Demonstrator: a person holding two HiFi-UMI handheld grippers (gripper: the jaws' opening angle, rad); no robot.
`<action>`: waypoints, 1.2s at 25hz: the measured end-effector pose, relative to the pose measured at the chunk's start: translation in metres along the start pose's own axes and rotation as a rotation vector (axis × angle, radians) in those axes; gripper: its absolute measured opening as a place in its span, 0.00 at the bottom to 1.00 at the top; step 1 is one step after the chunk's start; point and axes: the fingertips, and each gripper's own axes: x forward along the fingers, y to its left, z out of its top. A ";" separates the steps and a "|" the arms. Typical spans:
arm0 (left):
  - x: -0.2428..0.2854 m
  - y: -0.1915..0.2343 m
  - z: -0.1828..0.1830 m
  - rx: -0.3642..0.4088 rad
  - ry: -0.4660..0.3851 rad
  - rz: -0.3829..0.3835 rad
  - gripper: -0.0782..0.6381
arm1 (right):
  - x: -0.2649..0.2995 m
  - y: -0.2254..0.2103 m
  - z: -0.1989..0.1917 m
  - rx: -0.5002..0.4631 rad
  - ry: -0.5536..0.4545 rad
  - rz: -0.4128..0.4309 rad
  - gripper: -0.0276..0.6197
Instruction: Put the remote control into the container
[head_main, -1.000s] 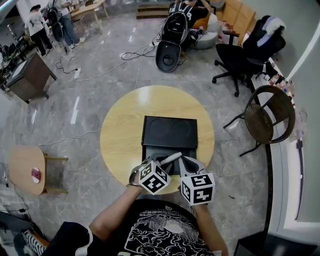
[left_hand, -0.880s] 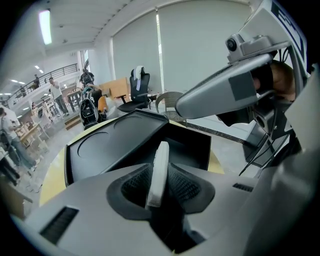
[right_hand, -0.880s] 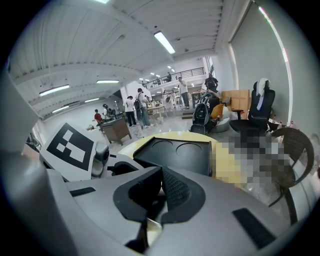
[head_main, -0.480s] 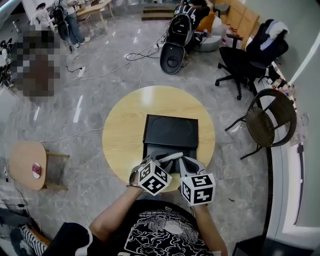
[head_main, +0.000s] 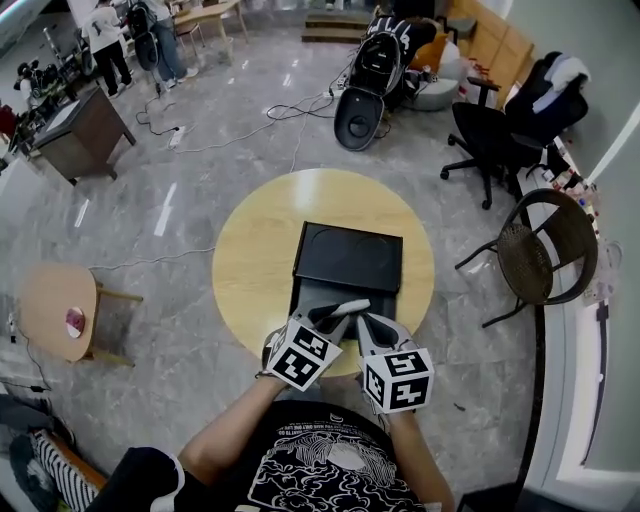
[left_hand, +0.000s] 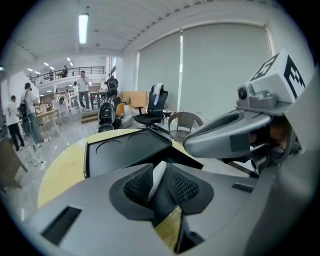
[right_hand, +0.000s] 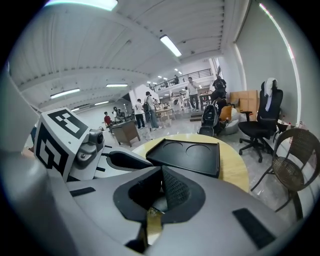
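Clenched on the remote control (left_hand: 156, 182) at the left gripper (left_hand: 160, 170), with the remote showing edge-on as a pale strip pinched between the two dark pads. In the head view, at lower centre of the frame, held slanting up and to the right over the near part of the container (head_main: 297, 290), apparently not yet resting in it. Just beside it to the right, the right gripper (right_hand: 161, 182), closed pad to pad, with nothing clearly gripped. Judged about midway: pick-up done and the remote brought over the opening; lowering and letting go left to do. Inside the open compartment, only bare grey floor where visible, the near end hidden by the grippers. Beyond it, toward frame centre, the black lid (head_main: 350, 255) with two round recesses, lying open and empty on the round yellow surface (head_main: 250, 260).
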 end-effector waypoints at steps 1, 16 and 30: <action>-0.004 0.000 0.002 -0.011 -0.012 0.007 0.23 | -0.002 0.002 0.000 -0.003 -0.001 0.005 0.08; -0.058 -0.012 0.015 -0.111 -0.145 0.088 0.16 | -0.027 0.039 0.011 -0.067 -0.054 0.080 0.08; -0.102 -0.058 0.030 -0.159 -0.252 0.168 0.13 | -0.079 0.062 0.008 -0.100 -0.125 0.163 0.08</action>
